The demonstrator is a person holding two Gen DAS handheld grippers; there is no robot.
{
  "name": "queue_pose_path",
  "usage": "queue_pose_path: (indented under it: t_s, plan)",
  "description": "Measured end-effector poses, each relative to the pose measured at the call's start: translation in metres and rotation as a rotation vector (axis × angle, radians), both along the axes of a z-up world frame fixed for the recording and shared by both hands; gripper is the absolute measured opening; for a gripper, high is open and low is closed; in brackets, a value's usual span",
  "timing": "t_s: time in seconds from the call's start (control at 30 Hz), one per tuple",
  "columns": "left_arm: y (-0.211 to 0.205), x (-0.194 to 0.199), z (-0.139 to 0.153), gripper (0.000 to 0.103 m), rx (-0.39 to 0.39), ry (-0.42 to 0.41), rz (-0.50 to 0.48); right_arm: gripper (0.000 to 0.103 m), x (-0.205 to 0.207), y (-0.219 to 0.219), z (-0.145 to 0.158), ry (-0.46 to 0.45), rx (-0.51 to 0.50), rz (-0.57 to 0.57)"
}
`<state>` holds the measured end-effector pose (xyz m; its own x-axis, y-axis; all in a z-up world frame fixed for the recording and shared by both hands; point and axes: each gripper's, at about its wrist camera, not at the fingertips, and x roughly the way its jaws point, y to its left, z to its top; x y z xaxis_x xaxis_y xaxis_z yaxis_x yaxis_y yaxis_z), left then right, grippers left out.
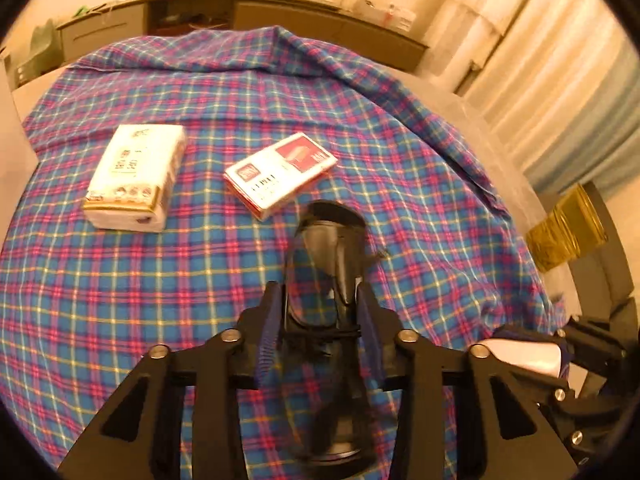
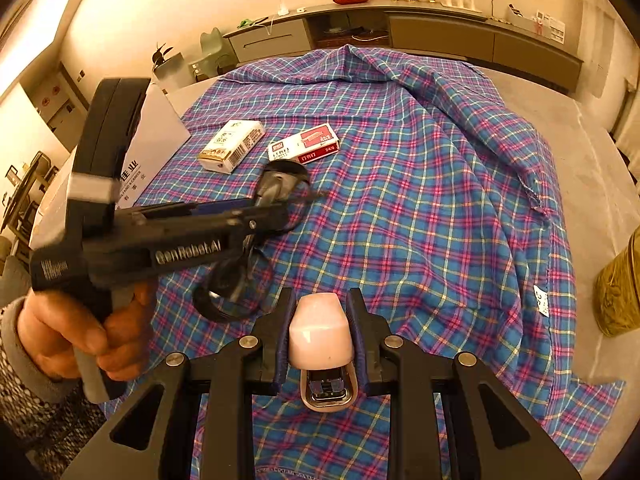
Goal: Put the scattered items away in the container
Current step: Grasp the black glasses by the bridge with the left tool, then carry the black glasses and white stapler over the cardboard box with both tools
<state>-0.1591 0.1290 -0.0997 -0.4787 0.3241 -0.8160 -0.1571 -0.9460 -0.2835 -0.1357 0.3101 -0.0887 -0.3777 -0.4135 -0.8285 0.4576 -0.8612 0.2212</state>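
My left gripper [image 1: 320, 304] is shut on a pair of clear safety goggles [image 1: 328, 256] with a black frame, held above the plaid cloth. In the right wrist view the left gripper [image 2: 276, 204] shows at the left with the goggles [image 2: 280, 184] in its jaws. My right gripper [image 2: 322, 312] is shut on a pale pink stapler [image 2: 321, 336]; it also shows in the left wrist view [image 1: 524, 354]. A white tissue pack [image 1: 134, 176] [image 2: 231, 145] and a red-and-white staple box [image 1: 280, 176] [image 2: 304, 147] lie on the cloth.
A blue-pink plaid cloth [image 2: 420, 200] covers the table. A white cardboard box [image 2: 152, 140] with printed characters stands at the table's left edge. A gold tin [image 2: 618, 292] stands at the right edge. A long sideboard [image 2: 400, 28] runs along the back wall.
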Motion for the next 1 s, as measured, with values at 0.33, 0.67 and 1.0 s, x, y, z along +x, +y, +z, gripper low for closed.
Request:
queue_pose_path:
  t_s: [0.33, 0.67, 1.0]
  plan:
    - [-0.016, 0.013, 0.019, 0.037, -0.01, 0.047, -0.011, 0.027, 0.002, -0.004, 0.007, 0.015, -0.016, 0.008]
    - [-0.052, 0.031, 0.051, 0.037, 0.005, 0.105, 0.016, 0.027, 0.009, -0.039, 0.016, 0.055, 0.008, 0.067]
    - [-0.098, 0.055, 0.092, 0.037, 0.042, 0.2, 0.055, 0.027, 0.021, -0.086, 0.03, 0.146, 0.071, 0.126]
